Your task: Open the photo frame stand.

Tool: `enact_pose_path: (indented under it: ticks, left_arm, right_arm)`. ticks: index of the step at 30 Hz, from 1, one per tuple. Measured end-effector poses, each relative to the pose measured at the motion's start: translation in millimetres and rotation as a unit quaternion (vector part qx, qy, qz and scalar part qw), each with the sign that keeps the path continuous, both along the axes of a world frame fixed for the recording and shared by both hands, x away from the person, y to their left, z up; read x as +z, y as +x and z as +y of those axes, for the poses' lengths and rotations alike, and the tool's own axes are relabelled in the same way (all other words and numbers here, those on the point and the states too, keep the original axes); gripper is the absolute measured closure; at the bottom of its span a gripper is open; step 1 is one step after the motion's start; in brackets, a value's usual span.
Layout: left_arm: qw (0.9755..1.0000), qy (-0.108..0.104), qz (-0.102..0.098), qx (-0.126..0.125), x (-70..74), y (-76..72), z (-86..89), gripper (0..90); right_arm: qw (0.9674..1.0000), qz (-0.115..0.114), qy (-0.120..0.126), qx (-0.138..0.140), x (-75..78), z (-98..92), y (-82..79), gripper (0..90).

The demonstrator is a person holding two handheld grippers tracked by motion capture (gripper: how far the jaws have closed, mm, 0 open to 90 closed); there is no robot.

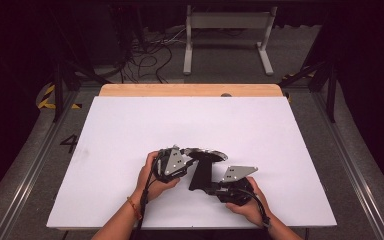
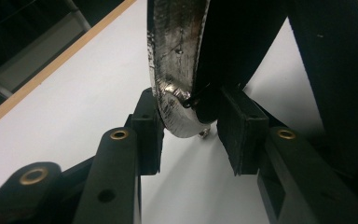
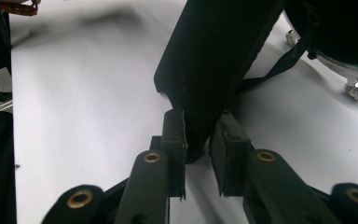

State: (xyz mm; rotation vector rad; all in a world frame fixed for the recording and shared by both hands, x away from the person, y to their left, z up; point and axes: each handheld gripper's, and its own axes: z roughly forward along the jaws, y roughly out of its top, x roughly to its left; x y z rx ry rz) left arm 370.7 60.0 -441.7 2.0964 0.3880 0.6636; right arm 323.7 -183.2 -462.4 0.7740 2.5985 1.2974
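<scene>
Silver disc rim (image 2: 177, 70) sits gripped in the left gripper (image 2: 189, 126); the right gripper (image 3: 198, 149) clamps the black stand (image 3: 214, 60) on the table (image 1: 130, 130).

1. I see a white sheet (image 1: 190, 130) covering the counter.
2. A wooden counter edge (image 1: 190, 90) shows along the far side.
3. Beyond it, a white metal frame (image 1: 227, 37) stands on the floor.
4. Black cables (image 1: 147, 57) lie tangled beside that frame.
</scene>
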Motion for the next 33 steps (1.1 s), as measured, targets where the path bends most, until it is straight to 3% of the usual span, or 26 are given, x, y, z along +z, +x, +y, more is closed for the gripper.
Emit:
enact_pose_path:
  ticks: [8, 19, 26, 33]
  left_arm:
    - [0.9997, 0.011, -0.012, 0.016, -0.8, -1.6, -4.8, 64.6]
    - [0.9997, 0.013, -0.002, 0.020, -2.0, -0.1, -2.6, 64.6]
    - [0.9998, 0.006, -0.002, 0.018, 0.5, 0.6, 3.4, 62.2]
    - [1.0000, 0.001, 0.007, -0.003, 2.7, -1.4, 6.2, 60.1]
  right_arm:
    - [0.9999, 0.001, -0.001, -0.010, 1.4, -10.3, 3.5, 78.8]
    - [0.9999, 0.001, -0.001, -0.013, 1.6, -14.2, 4.8, 79.7]
    - [0.9999, 0.002, -0.001, -0.015, 2.3, -15.5, 4.8, 80.3]
    - [0.9999, -0.002, -0.005, -0.014, 3.1, -16.3, 4.4, 76.2]
